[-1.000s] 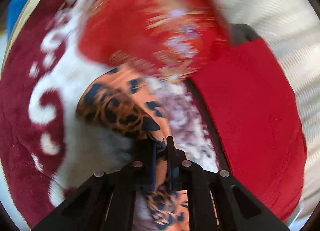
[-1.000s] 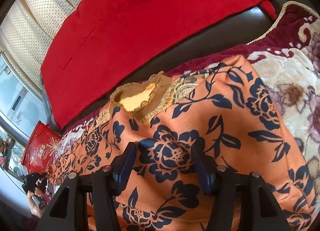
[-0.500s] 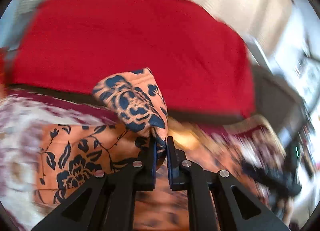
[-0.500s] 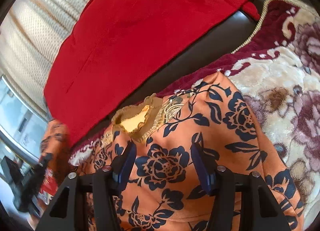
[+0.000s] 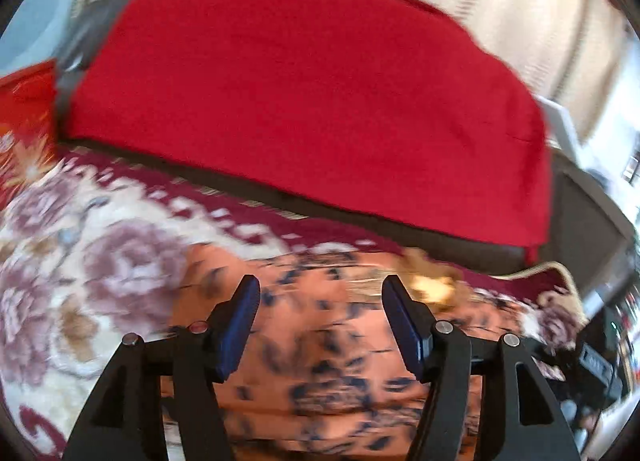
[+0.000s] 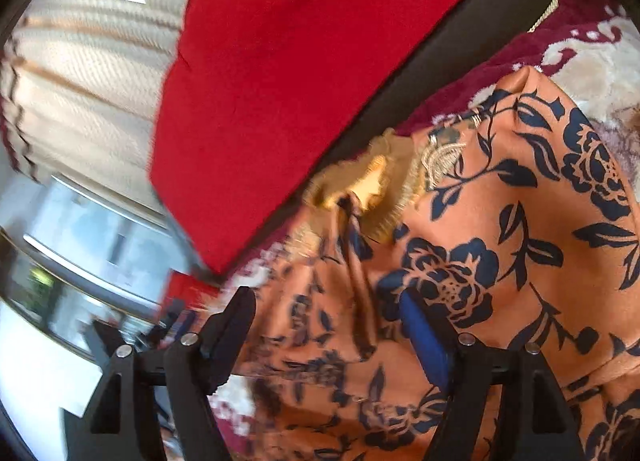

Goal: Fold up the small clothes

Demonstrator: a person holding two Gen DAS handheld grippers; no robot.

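An orange top with a navy flower print (image 6: 500, 261) lies spread on a plush floral blanket (image 5: 100, 253) of cream, mauve and maroon, which covers a seat. Its gold-brown ribbed collar (image 6: 376, 185) sits at the far edge of the blanket, just below a dark seat back (image 5: 440, 237). A plain red cloth (image 5: 304, 89) is draped over that seat back, well behind the garment. In the right wrist view a fold of the garment's fabric lies across the body of the top, running from the collar down toward the camera, with a raised crease along it. The left claw (image 5: 318, 301) hangs above the orange fabric with its jaws opening; nothing is between its blue pads (image 5: 240, 325), and the cloth lies beneath them, not pinched. This view is blurred, so whether the fingertips touch the fabric cannot be told. The right claw (image 6: 326, 301) is likewise over the garment, jaws opening and standing wide; the folded strip of fabric appears in the gap between its fingers, but the pads do not press on it. At the lower left of the right wrist view a dark shape shows faintly, too blurred to identify. A pale textured curtain (image 6: 92, 73) hangs behind the seat, and a red printed bag (image 5: 24, 109) stands at the blanket's left end.
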